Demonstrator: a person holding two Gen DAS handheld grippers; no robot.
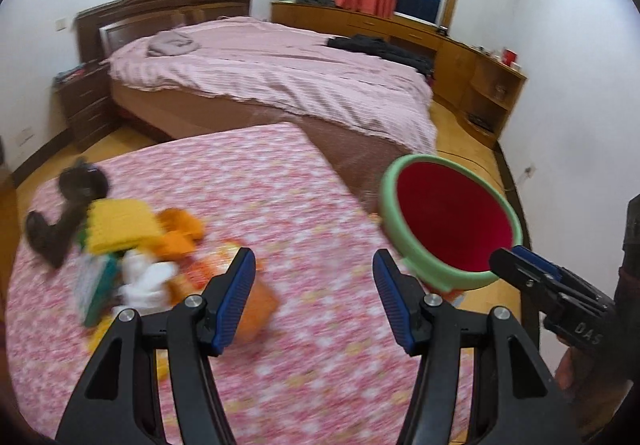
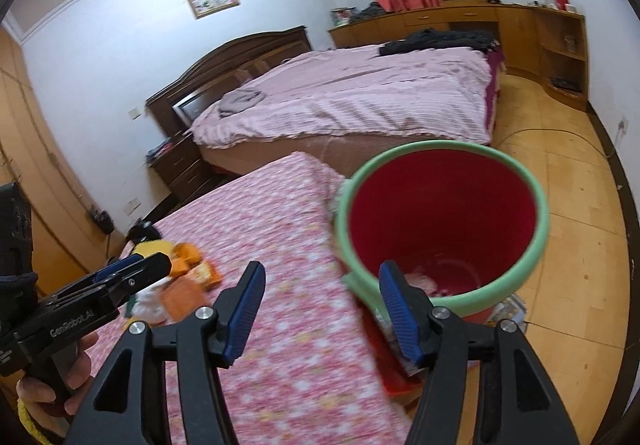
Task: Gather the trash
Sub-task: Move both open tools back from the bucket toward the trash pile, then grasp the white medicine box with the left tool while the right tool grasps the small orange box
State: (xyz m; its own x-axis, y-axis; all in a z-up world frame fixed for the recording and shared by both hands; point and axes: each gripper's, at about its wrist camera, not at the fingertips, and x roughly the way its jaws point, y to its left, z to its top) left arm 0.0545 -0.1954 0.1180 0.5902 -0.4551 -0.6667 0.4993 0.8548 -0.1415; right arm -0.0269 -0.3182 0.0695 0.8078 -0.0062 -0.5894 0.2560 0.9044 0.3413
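A pile of trash, yellow, orange and white wrappers with a dark item, lies on the left of a table with a pink floral cloth. An orange packet lies just behind my left finger. My left gripper is open and empty above the table. A red bucket with a green rim stands beside the table's right edge, with some scraps at its bottom. My right gripper is open and empty, straddling the table edge and the bucket rim. The pile also shows in the right wrist view.
A bed with a pink striped cover stands behind the table. Wooden cabinets run along the far wall. A nightstand sits left of the bed. Wooden floor lies to the right of the bucket.
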